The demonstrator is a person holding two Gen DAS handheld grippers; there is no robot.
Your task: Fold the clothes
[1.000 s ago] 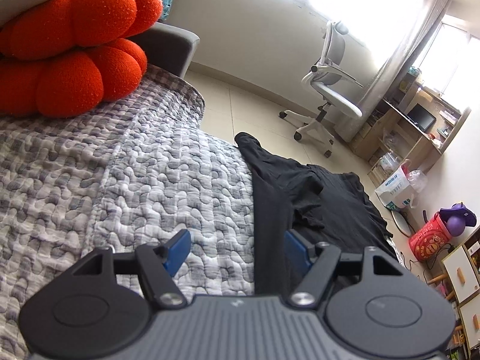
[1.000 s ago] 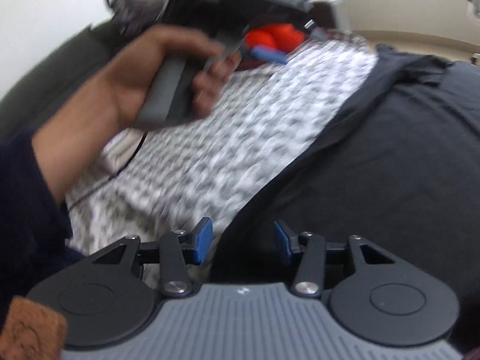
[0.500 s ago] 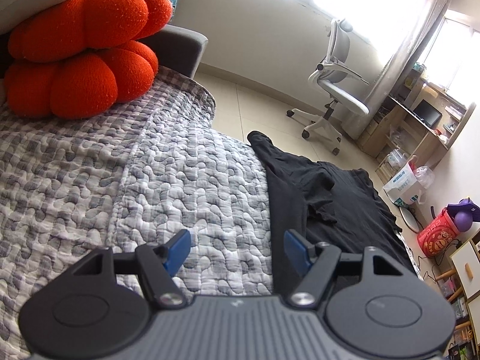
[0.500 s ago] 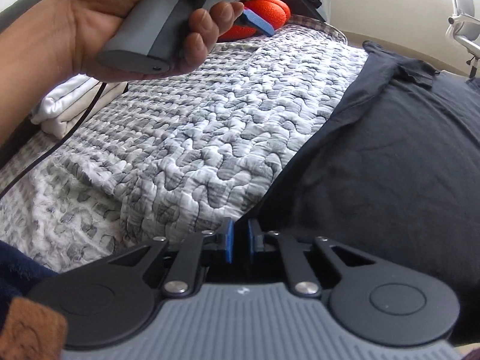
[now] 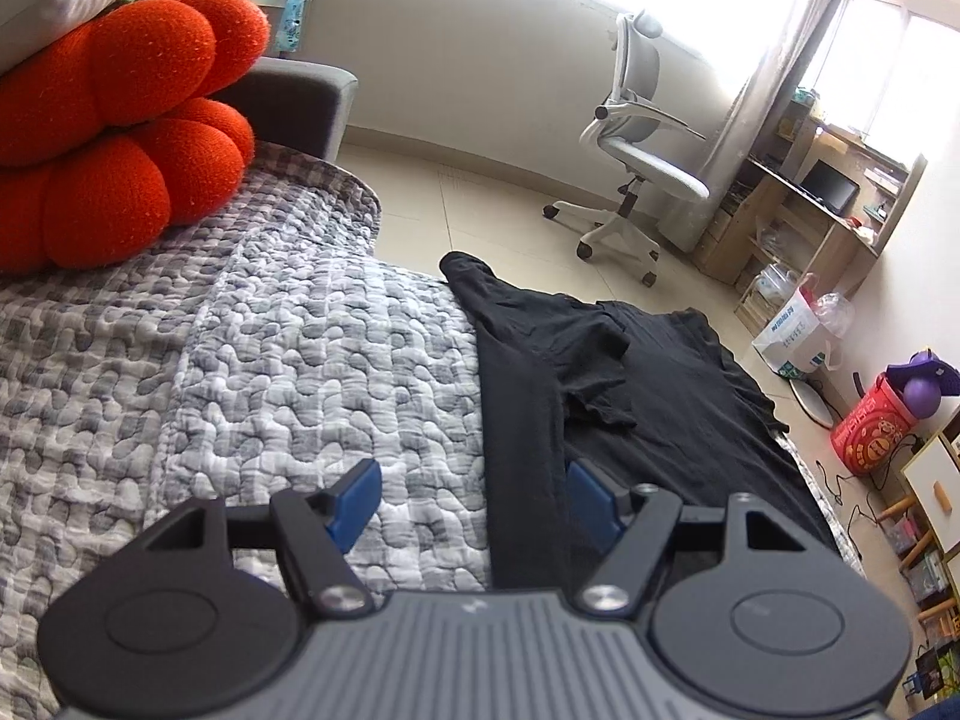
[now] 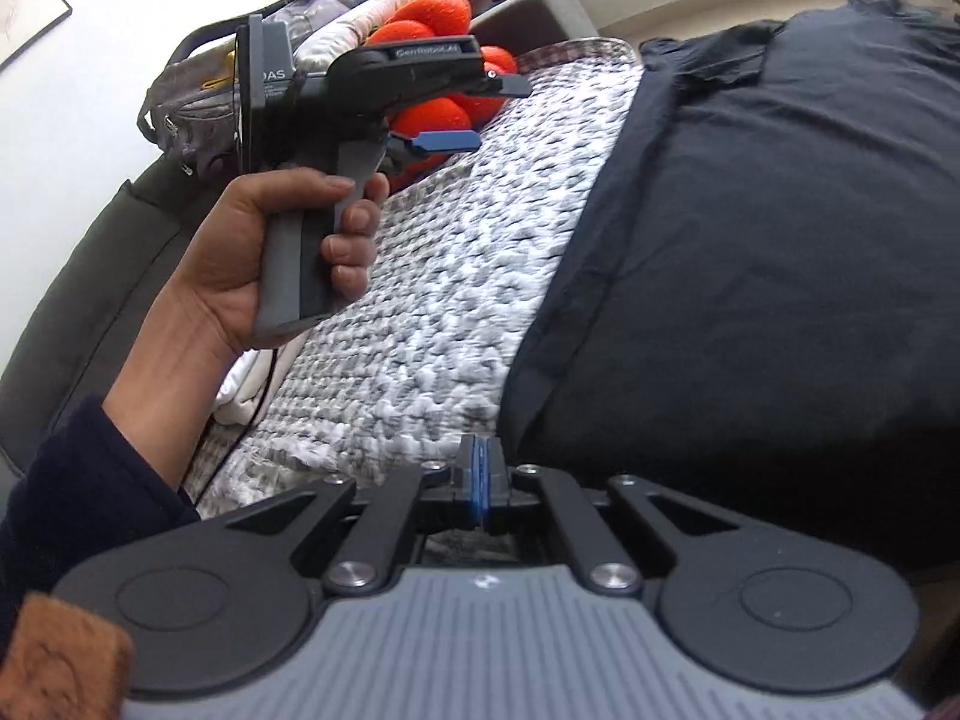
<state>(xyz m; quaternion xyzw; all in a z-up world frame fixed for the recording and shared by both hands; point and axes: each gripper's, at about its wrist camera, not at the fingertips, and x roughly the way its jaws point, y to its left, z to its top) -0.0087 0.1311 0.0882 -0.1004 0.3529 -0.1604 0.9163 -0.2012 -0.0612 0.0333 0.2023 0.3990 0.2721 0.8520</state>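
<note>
The black garment (image 6: 750, 252) lay spread on the quilted bed (image 5: 288, 360). Right gripper (image 6: 480, 483) fingers were pressed together beside its near edge; any pinch was indiscernible. Left gripper (image 5: 474, 498) fingers stood spread over that edge, evidently positioned for a fold.

Left gripper (image 5: 474, 501) jaws apart, left hand (image 6: 282, 258) wrapped round its handle, right gripper (image 6: 480, 483) jaws pressed together

black garment (image 6: 750, 276) cut off at right edge, quilt (image 6: 432, 312) blurred, desk clutter (image 5: 840, 192) too small to identify
</note>
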